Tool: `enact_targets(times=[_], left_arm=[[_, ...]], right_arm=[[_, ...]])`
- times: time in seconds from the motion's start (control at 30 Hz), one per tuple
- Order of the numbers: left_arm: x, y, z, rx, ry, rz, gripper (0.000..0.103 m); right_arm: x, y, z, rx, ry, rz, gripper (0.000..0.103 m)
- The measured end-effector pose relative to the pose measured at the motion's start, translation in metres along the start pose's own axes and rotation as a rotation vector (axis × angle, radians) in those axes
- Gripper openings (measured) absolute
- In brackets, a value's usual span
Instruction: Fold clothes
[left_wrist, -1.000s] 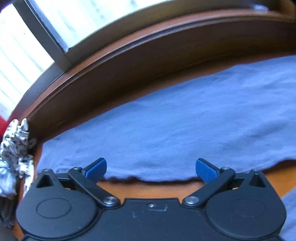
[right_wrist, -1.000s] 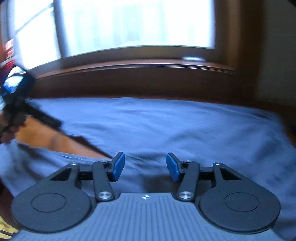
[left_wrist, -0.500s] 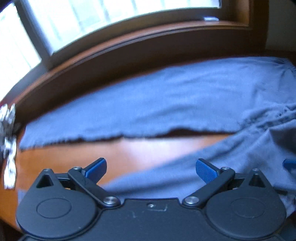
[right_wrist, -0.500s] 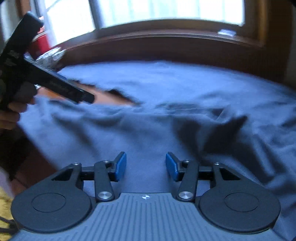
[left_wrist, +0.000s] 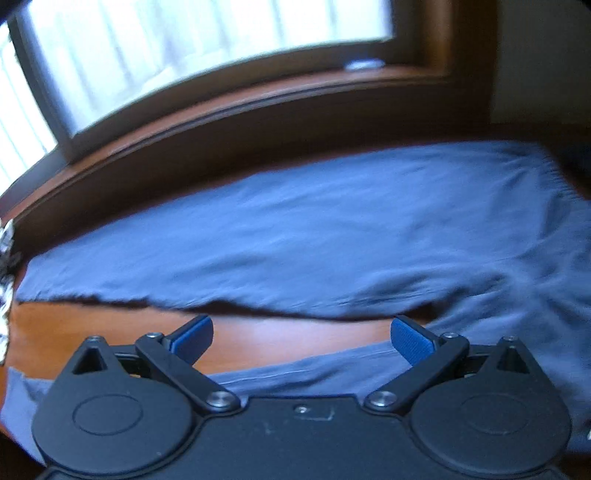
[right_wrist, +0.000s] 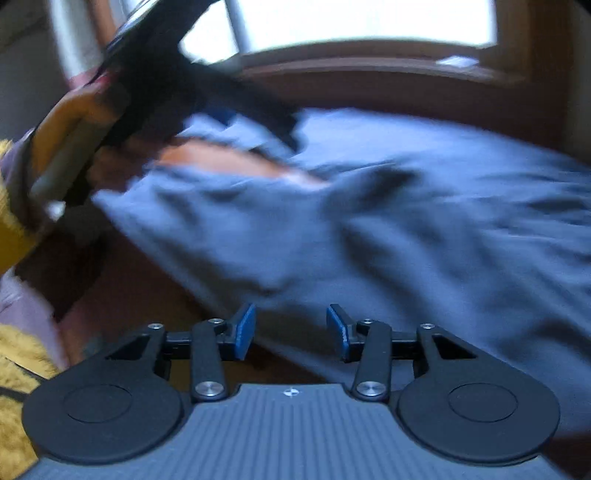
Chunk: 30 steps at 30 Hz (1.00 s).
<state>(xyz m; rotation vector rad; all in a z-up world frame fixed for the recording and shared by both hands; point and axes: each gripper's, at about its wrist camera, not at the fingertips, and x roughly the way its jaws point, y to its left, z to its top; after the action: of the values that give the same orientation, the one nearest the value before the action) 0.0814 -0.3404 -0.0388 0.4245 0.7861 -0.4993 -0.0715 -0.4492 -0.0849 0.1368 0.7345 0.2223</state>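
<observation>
Over the last second the left gripper (left_wrist: 301, 341) has pulled back from the far trouser leg: a second ago its jaws stood right at that leg's near hem, and now a strip of bare orange-brown table (left_wrist: 110, 325) lies ahead of them, with the second leg's edge running just under the jaws. The right gripper (right_wrist: 291, 330) has swung from facing the cloth squarely to looking along it from the waist side, and the left tool now crosses the upper left of its view, badly blurred. Both views are smeared, so both hands are on the move.

The blue trousers (left_wrist: 332, 236) lie spread on the table, legs parted in a V ahead of the left jaws, joined off to their right. I judge this a repositioning between grips rather than a fold under way, since no cloth is lifted.

The left jaws are spread wide and hold nothing. The right jaws are partly apart, also empty, with cloth just beyond their tips.

Count: one pair of trousers, two legs visible; two grippers; one patterned black-and-white cloth (left_wrist: 5, 254) at the far left edge; one window (left_wrist: 184, 55) behind.
</observation>
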Motion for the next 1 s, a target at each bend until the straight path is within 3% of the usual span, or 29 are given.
enact_targets(times=[0.1,0.17,0.3,0.4,0.57,0.63,0.7,0.8,0.9,1.0], left_arm=[[-0.016,-0.036,-0.009,0.036,-0.029,-0.038,0.103],[-0.022,-0.056,-0.020,0.052,-0.022,-0.072,0.103],[-0.022,-0.085,-0.041,0.083,0.028,-0.109,0.103],[-0.020,-0.096,-0.052,0.085,0.079,-0.104,0.103],[-0.025,-0.094,-0.060,0.076,0.081,-0.038,0.103],[-0.027,-0.094,-0.063,0.073,0.081,-0.011,0.103],[-0.029,-0.093,-0.066,0.069,0.081,0.016,0.103],[-0.027,-0.078,-0.066,0.034,0.087,0.067,0.103],[-0.020,-0.052,-0.061,-0.017,0.090,0.144,0.103],[-0.015,-0.021,-0.055,-0.083,0.074,0.268,0.103]], right_arm=[[-0.043,-0.038,-0.014,0.095,-0.088,-0.196,0.060],[-0.072,-0.072,-0.027,0.182,-0.138,-0.380,0.065],[-0.105,-0.133,-0.045,0.384,-0.164,-0.552,0.065],[-0.110,-0.161,-0.053,0.466,-0.194,-0.561,0.065],[-0.099,-0.179,-0.052,0.501,-0.195,-0.540,0.065],[-0.093,-0.182,-0.052,0.517,-0.184,-0.541,0.065],[-0.092,-0.175,-0.050,0.496,-0.191,-0.600,0.064],[-0.097,-0.152,-0.038,0.409,-0.259,-0.640,0.064],[-0.089,-0.128,-0.018,0.303,-0.264,-0.507,0.064],[-0.060,-0.101,0.000,0.238,-0.227,-0.270,0.061]])
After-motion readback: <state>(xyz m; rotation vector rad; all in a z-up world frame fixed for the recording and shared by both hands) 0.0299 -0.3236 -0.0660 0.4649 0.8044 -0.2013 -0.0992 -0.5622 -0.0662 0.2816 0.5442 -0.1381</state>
